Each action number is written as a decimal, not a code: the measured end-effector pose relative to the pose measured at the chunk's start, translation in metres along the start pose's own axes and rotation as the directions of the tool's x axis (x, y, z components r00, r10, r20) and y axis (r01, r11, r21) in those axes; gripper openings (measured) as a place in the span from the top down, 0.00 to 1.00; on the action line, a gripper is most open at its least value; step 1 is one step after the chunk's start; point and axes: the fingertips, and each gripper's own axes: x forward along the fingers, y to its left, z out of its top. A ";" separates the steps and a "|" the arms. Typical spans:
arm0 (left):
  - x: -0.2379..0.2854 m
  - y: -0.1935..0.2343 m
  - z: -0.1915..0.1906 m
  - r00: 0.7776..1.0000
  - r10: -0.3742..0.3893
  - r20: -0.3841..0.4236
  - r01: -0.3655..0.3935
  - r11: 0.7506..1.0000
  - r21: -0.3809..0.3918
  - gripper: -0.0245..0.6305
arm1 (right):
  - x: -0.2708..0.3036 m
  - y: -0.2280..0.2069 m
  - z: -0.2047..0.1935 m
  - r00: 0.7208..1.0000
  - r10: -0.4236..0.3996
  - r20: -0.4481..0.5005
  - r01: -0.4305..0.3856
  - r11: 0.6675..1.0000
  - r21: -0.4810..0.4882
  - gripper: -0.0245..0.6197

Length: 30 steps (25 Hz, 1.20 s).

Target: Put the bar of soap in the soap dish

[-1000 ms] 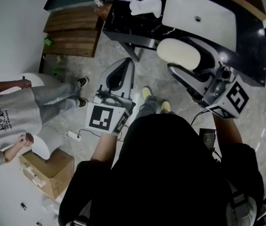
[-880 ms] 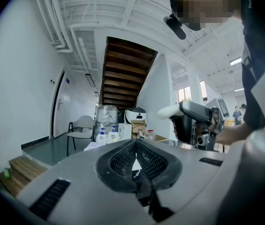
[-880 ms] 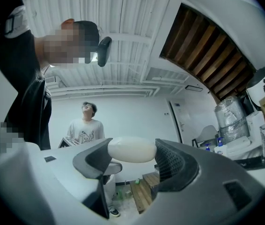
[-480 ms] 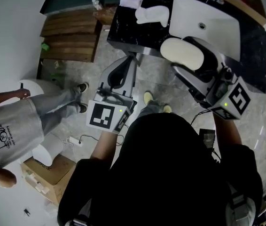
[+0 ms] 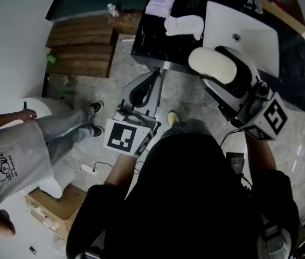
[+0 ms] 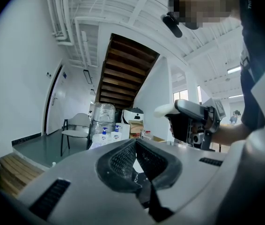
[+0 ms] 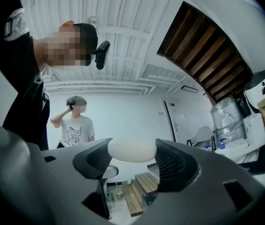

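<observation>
A cream oval bar of soap (image 5: 213, 66) is clamped in my right gripper (image 5: 218, 73), held in the air over the front edge of the black counter (image 5: 152, 36). In the right gripper view the soap (image 7: 131, 151) sits between the two dark pads at their tips. A white wavy soap dish (image 5: 184, 25) lies on the counter, just beyond and left of the soap. My left gripper (image 5: 144, 88) hangs lower over the floor in front of the counter, its jaws shut (image 6: 135, 157) with nothing in them.
A white sink basin (image 5: 244, 36) is set in the counter right of the dish. A pale purple packet (image 5: 160, 1) lies at the counter's back. Wooden steps (image 5: 80, 45) are at the left. A bystander (image 5: 12, 155) and a cardboard box (image 5: 47, 209) are on the floor at left.
The counter and dish have come nearer in the head view. My right gripper with the soap now overlaps the counter's front edge. The bystander has shifted lower left.
</observation>
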 end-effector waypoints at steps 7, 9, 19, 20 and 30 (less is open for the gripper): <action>0.007 0.009 0.004 1.000 -0.018 0.005 0.018 1.000 -0.007 0.96 | 0.011 -0.006 0.001 1.000 -0.015 -0.005 0.015 1.000 0.000 0.53; 0.013 0.011 0.004 1.000 -0.018 0.005 0.018 1.000 -0.010 0.96 | 0.010 -0.011 -0.001 1.000 -0.016 -0.018 0.015 1.000 -0.020 0.53; 0.050 0.024 0.011 1.000 0.009 -0.003 -0.009 1.000 -0.003 0.96 | 0.020 -0.053 0.005 1.000 0.018 -0.012 -0.018 1.000 -0.009 0.53; 0.055 0.025 0.012 1.000 0.011 -0.004 -0.011 1.000 -0.002 0.96 | 0.021 -0.058 0.006 1.000 0.021 -0.011 -0.021 1.000 -0.007 0.53; 0.110 0.047 0.025 0.999 0.041 0.009 -0.041 0.999 0.004 0.96 | 0.035 -0.117 0.013 0.998 0.059 -0.012 -0.059 0.998 -0.016 0.53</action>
